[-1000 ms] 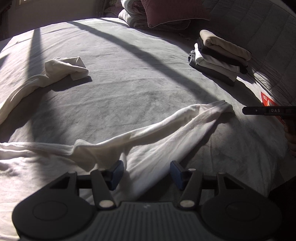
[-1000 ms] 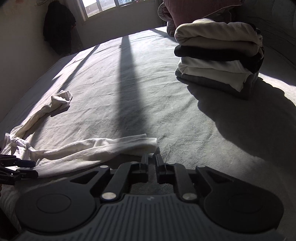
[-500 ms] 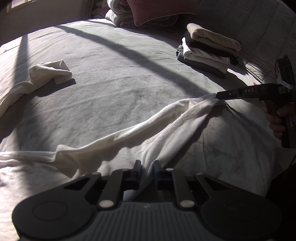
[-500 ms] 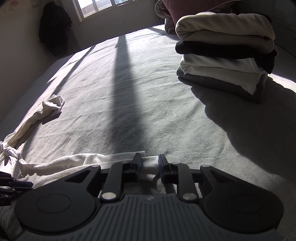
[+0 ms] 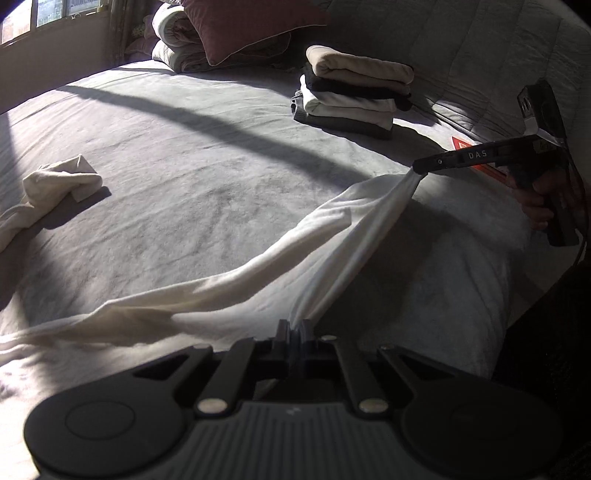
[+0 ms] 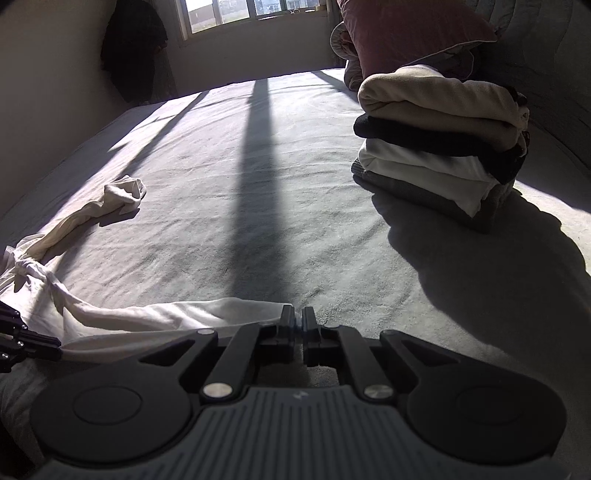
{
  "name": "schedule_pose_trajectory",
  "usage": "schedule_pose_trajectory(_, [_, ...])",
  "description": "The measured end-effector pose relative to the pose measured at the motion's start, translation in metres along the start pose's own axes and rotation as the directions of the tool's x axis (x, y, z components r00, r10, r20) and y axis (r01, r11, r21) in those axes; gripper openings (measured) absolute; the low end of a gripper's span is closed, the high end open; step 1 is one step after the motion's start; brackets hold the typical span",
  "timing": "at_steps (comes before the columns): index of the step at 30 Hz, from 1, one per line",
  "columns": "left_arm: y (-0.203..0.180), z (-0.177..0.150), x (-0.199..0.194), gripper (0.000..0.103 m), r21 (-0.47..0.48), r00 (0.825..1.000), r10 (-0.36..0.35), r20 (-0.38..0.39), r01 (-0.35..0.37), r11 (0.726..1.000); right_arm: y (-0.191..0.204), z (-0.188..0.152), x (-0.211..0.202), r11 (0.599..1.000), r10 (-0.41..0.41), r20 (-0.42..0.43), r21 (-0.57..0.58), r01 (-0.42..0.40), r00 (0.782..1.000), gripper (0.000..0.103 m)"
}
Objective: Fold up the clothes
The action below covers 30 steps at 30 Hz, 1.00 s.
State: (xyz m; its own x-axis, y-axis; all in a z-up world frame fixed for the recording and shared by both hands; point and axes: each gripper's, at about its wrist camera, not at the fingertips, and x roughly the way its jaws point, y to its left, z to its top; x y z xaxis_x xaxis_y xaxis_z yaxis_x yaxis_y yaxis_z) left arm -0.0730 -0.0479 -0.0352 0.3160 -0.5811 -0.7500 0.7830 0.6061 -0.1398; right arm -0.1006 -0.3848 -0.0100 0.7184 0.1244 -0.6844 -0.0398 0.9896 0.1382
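A long white garment (image 5: 258,269) lies stretched across the grey bed (image 5: 192,155). My left gripper (image 5: 294,328) is shut on its near edge. My right gripper (image 6: 298,317) is shut on the garment's far end (image 6: 236,312), and it shows in the left wrist view (image 5: 419,170) lifting that end off the bed, so the cloth hangs taut between the two grippers. The garment's other end (image 5: 62,181) lies bunched at the left, also seen in the right wrist view (image 6: 123,192).
A stack of folded clothes (image 5: 354,94) sits at the back right of the bed, close in the right wrist view (image 6: 439,136). A maroon pillow (image 5: 251,26) and bedding lie behind it. The bed's edge falls away at the right (image 5: 517,295).
Both grippers have closed on the white garment. The right gripper has lifted its end off the bed, pulling the cloth taut towards the left gripper.
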Motion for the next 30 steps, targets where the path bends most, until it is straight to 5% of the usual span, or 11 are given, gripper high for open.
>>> schedule_pose_trajectory(6, [-0.012, -0.003, 0.002, 0.005, 0.092, 0.998, -0.041, -0.049, 0.046, 0.995, 0.003, -0.013, -0.002, 0.997, 0.003, -0.1, -0.08, -0.011, 0.995, 0.004])
schedule_pose_trajectory(13, [0.001, 0.008, -0.006, 0.031, 0.006, 0.998, -0.051, 0.024, 0.051, 0.999, -0.009, -0.011, -0.001, 0.999, 0.042, -0.089, -0.015, -0.044, 0.995, 0.016])
schedule_pose_trajectory(15, [0.005, 0.011, -0.003, 0.032, -0.017, 0.999, -0.042, 0.03, 0.043, 0.999, -0.014, -0.008, 0.003, 0.997, 0.063, -0.074, 0.047, -0.06, 0.995, 0.017])
schedule_pose_trajectory(20, [0.018, 0.021, 0.004, 0.035, -0.055, 0.998, 0.052, 0.029, -0.05, 0.997, -0.01, 0.0, 0.026, 0.997, 0.049, -0.058, 0.067, -0.045, 0.997, 0.019])
schedule_pose_trajectory(23, [0.03, 0.026, 0.003, 0.035, -0.079, 0.993, 0.114, 0.032, -0.111, 0.991, -0.006, 0.003, 0.039, 0.998, 0.04, -0.061, 0.054, -0.036, 0.997, 0.043])
schedule_pose_trajectory(30, [0.073, 0.033, -0.018, 0.046, -0.09, 0.955, 0.292, 0.047, -0.287, 0.954, 0.012, -0.001, 0.052, 0.998, -0.003, -0.045, -0.069, -0.001, 0.999, 0.04])
